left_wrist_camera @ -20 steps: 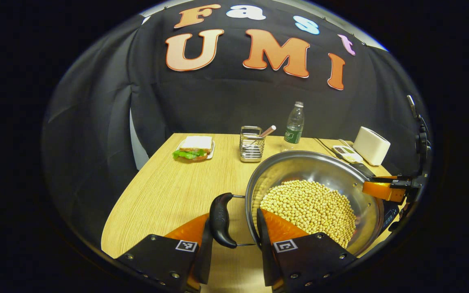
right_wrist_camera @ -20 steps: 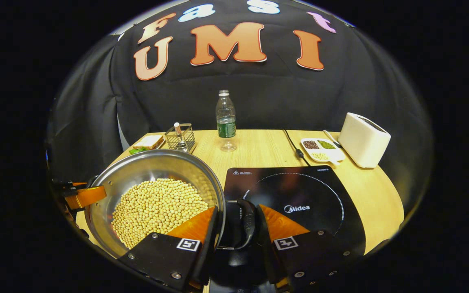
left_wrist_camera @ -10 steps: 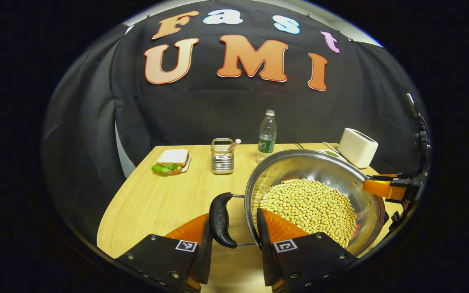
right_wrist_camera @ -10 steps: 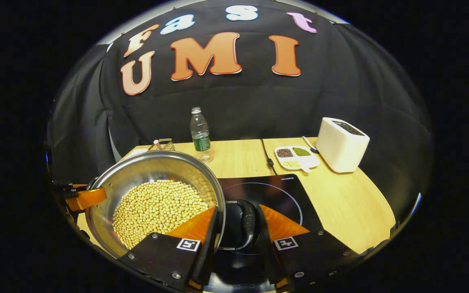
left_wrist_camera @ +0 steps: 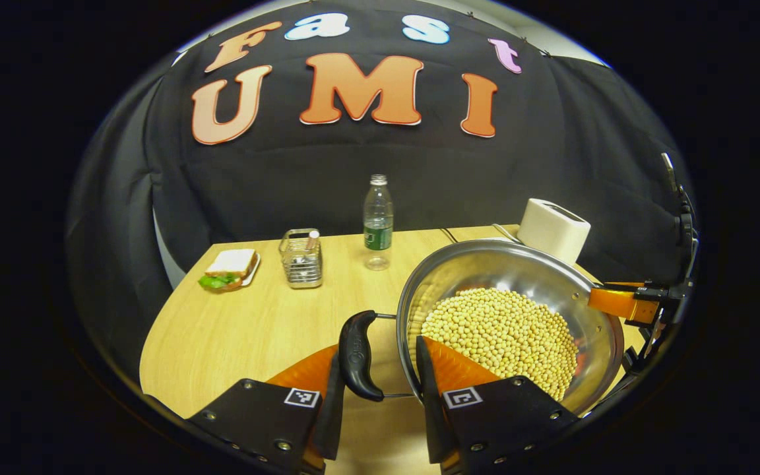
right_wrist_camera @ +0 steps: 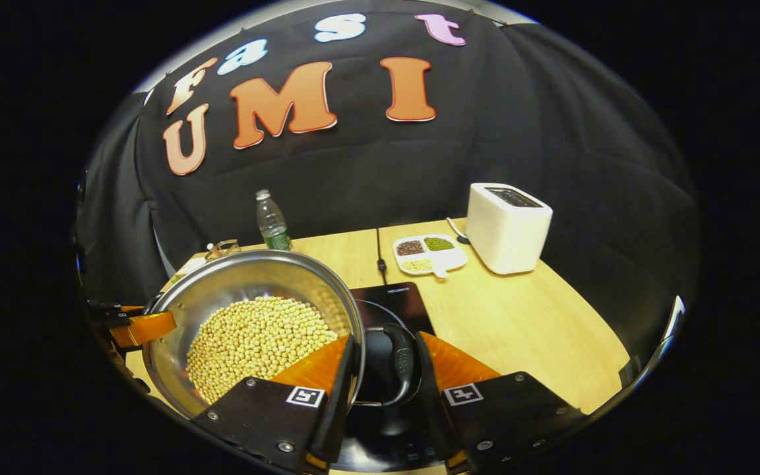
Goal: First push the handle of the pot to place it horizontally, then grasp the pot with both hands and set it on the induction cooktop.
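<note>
Straddling the pot's [left_wrist_camera: 512, 310] handles, both tongs [left_wrist_camera: 380, 369] [right_wrist_camera: 386, 369] point forward, level.

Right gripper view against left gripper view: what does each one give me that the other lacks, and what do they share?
Right gripper view: the induction cooktop just beyond the pot, its cord, a divided tray of beans, and the right gripper around the pot's right handle.
Left gripper view: the sandwich on its plate, and the left gripper around the left handle.
Both: the pot of soybeans, the bottle, the toaster, and the opposite gripper at the far rim.
</note>
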Demonstrator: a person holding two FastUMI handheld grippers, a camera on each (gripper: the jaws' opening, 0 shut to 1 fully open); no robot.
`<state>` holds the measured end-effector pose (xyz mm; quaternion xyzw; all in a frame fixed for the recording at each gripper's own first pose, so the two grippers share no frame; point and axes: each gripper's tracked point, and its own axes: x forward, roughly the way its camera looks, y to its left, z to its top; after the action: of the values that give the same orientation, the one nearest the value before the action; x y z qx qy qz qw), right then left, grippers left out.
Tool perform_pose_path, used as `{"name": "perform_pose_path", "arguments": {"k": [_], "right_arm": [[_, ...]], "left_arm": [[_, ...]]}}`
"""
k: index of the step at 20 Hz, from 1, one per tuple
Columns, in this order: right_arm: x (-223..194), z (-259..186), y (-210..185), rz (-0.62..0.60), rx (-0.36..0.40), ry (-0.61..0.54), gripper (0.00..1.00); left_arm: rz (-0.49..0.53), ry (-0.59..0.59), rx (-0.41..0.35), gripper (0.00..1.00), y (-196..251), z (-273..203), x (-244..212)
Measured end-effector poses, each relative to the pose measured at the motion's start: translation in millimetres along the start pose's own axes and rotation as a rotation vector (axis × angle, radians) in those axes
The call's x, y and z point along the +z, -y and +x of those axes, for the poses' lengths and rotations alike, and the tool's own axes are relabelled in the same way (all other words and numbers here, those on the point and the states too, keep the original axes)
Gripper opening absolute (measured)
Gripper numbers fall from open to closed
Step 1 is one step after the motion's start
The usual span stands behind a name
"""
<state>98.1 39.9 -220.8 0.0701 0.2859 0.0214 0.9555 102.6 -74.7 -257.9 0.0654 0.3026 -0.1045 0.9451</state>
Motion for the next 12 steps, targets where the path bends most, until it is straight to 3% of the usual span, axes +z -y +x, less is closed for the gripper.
{"name": "perform_pose_path", "arguments": {"k": [5,12], "right_arm": [[-4.5,8.6,34.9,0.02,-0.026,-0.021,0.52],[-20.9,23.3,48.6,0.048,-0.01,-0.059,0.52]], "left_arm": [[0.005,-0.032,-0.03,0.54,36.5,21.2,-3.8],[-0.001,-0.074,-0.021,0.53,49.4,35.6,-14.4]]}}
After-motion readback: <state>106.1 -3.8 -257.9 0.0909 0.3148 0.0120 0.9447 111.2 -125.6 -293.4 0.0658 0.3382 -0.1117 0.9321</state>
